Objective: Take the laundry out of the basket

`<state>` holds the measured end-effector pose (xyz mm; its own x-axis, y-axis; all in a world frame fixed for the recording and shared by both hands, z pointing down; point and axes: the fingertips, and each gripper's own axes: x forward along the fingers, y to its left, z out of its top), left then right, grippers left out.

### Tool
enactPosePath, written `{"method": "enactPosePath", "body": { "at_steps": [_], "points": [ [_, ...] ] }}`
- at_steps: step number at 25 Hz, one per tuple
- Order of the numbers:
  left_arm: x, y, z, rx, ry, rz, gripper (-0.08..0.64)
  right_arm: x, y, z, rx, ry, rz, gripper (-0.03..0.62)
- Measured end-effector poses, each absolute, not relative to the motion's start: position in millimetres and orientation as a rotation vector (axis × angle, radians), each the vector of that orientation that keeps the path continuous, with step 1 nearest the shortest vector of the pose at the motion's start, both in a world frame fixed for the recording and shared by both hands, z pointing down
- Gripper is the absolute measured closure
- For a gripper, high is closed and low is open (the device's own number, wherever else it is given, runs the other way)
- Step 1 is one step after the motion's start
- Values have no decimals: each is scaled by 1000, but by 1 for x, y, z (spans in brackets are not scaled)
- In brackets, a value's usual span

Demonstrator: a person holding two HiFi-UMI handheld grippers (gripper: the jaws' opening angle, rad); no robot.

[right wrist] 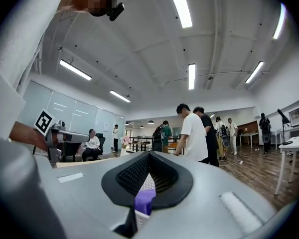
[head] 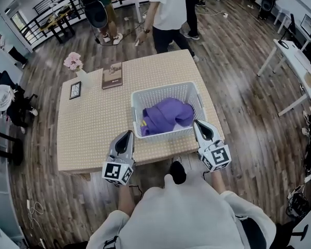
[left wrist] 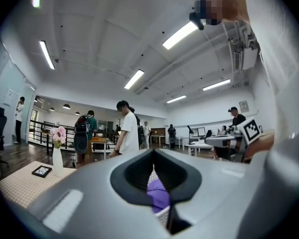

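We hold the left gripper [head: 128,134] and right gripper [head: 199,123] with jaws pressed together on nothing, 1 at each near corner of the white basket [head: 137,95] on the table [head: 93,128]. Inside it lies the purple laundry [head: 166,115], crumpled. It looks soft, light and floppy. We judge a raised fold on top the best place to pinch.

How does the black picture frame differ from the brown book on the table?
The black picture frame is smaller than the brown book. The frame has a dark border round a light middle; the book's cover is mostly brown. The frame lies nearer the table's left edge than the book. Both lie flat.
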<state>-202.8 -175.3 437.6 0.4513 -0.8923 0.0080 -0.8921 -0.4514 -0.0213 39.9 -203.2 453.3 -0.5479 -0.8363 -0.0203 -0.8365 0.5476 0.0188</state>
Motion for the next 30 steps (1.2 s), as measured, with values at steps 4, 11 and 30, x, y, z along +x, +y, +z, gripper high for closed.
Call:
{"method": "enactPosePath", "body": {
  "at_steps": [4, 11, 30],
  "points": [
    [-198, -220, 429, -2634, 1662, -50, 551, 56, -253, 445, -1477, 2721, 36, 595],
    [-194, -277, 412, -2570, 1718, -87, 551, 82, -322, 431, -1452, 2668, 28, 595],
    [-211, -333, 437, -2531, 1881, -104, 551, 63, -392, 448, -1351, 2760, -62, 595]
  ]
}}
